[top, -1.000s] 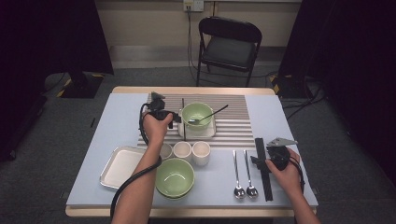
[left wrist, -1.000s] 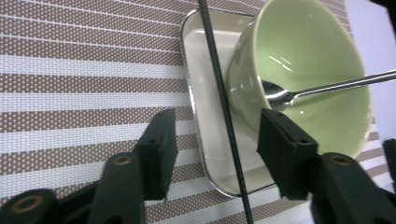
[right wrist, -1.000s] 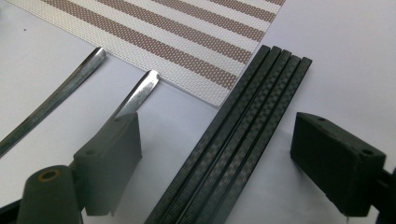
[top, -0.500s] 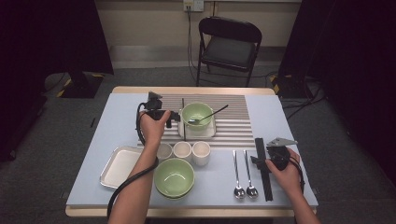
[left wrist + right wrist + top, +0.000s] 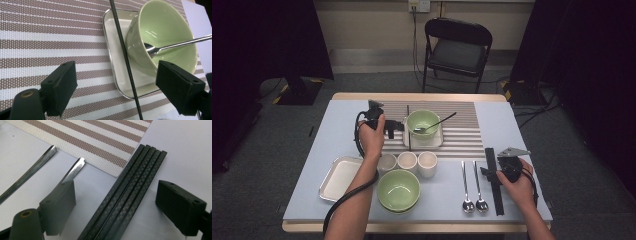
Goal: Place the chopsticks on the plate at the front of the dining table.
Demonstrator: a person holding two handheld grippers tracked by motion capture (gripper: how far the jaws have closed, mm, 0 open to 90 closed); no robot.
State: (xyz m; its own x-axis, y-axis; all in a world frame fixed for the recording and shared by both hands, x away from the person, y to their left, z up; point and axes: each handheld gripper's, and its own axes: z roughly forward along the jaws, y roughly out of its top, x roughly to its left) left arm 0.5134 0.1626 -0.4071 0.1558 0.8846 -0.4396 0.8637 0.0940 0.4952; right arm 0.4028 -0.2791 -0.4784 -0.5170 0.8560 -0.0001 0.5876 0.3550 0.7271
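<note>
Left tool (image 5: 116,82) jaws wide apart, thin black chopstick (image 5: 124,60) lying loose between them.

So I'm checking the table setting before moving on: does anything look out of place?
One black chopstick lies alone across the small white tray on the striped mat, beside the green bowl, while the other chopsticks sit bundled by the spoons.
</note>
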